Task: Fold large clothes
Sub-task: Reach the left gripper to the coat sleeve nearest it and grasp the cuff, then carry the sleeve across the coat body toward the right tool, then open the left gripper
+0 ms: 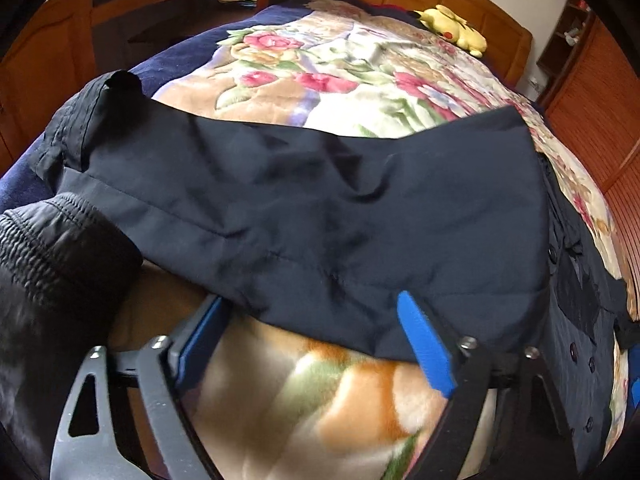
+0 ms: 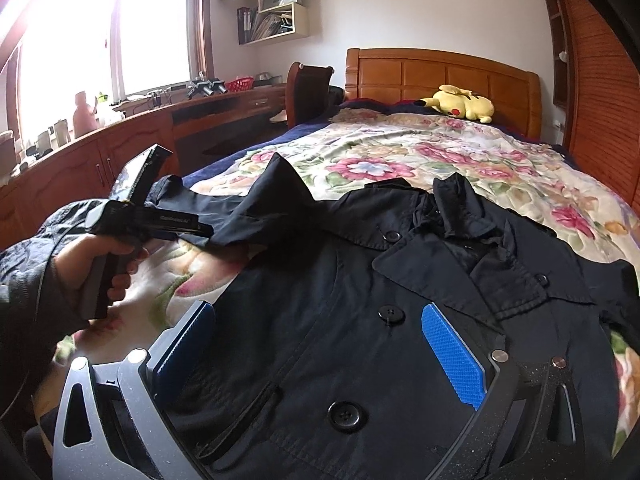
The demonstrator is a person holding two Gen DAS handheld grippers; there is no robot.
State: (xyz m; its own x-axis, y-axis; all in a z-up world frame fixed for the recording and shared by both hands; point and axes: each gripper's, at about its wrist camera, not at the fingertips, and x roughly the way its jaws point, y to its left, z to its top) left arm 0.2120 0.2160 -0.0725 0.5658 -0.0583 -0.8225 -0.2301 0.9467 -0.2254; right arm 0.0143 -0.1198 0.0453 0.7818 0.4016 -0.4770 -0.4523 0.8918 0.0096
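Note:
A dark navy buttoned coat (image 2: 360,300) lies face up on the flowered bedspread (image 2: 420,152). Its left sleeve (image 1: 300,208) stretches across the left wrist view, cuff (image 1: 120,84) at the far left. My left gripper (image 1: 312,320) is open, its blue pads (image 1: 424,344) at the sleeve's near edge; in the right wrist view it (image 2: 204,230) meets the raised sleeve fabric, and the contact is hidden. My right gripper (image 2: 316,344) is open and empty, low over the coat's front, blue pads (image 2: 452,356) on either side of the buttons.
A yellow plush toy (image 2: 460,106) lies by the wooden headboard (image 2: 440,76). A long wooden desk (image 2: 120,140) and a chair (image 2: 308,88) stand left of the bed. A slatted wooden wardrobe (image 2: 600,100) stands to the right.

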